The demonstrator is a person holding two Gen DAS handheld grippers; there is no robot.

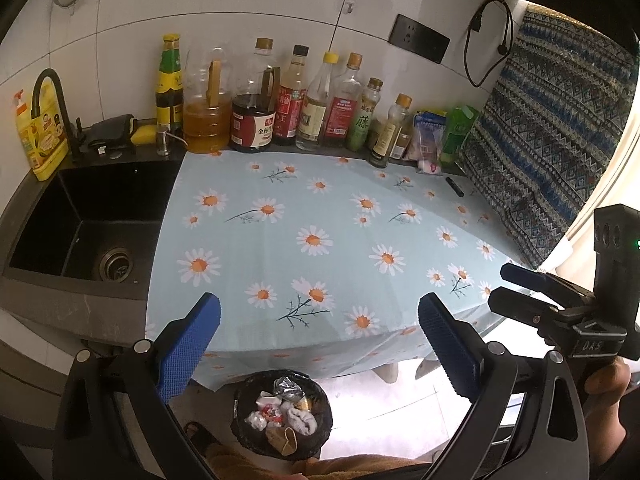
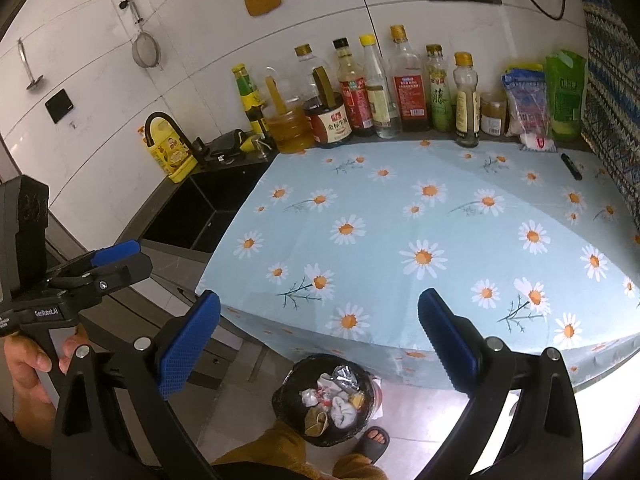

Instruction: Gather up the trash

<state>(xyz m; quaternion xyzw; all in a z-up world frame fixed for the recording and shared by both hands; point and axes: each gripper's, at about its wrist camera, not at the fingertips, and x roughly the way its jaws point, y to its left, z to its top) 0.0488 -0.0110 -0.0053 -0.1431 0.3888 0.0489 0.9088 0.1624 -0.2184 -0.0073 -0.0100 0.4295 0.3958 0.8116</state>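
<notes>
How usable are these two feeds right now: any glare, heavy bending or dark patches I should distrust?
Left wrist: strong fisheye bowing of the wall tiles; window light blows out the right edge beside the patterned cloth; the sink is near-black, detail lost. Right wrist: same bowing; the floor at lower right is washed out; the trash bin reads clearly. Both are slightly soft, with black corners.

Left gripper point(image 1: 318, 344): black frame, blue textured finger pads point(image 1: 188, 348), silver rivets at 7 and 5 o'clock. Right gripper point(image 2: 318, 342): same build; in the left wrist view its black body reads "DAS", green LED at 3 o'clock. Bare-skinned hands point(image 2: 28, 360), mustard-brown trousers point(image 2: 276, 456), black sandal point(image 2: 372, 442).
</notes>
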